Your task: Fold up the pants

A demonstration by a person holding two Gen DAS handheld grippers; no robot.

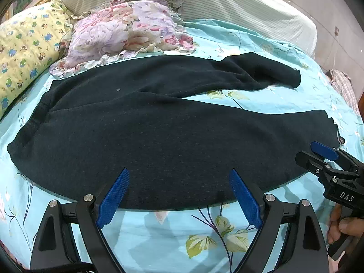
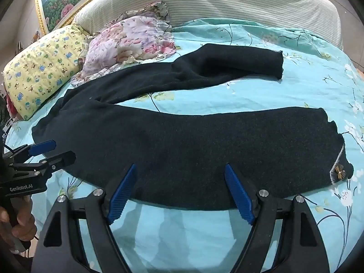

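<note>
Left tongs (image 1: 179,195): spread wide and holding nothing, tilted down over the near hem of the pants, toward the waist half.
Right tongs (image 2: 180,193): wide apart, empty, poised over the near leg toward its cuff end.
Pants (image 1: 159,136): dark, spread flat on the bed (image 1: 159,234), just ahead of both tongs; long axis runs left to right, waistband left, cuffs right.
Legs: splayed in a V, the near leg closest, the far leg (image 2: 227,61) angling away.
Nearer hand: left for the waistband, right for the cuff, by my judgement.
Beyond: floral pillow (image 1: 122,34) touching the far edge of the pants; yellow pillow (image 1: 25,52) further left; headboard (image 1: 227,2) behind.
Obstruction: none over the pants.
</note>
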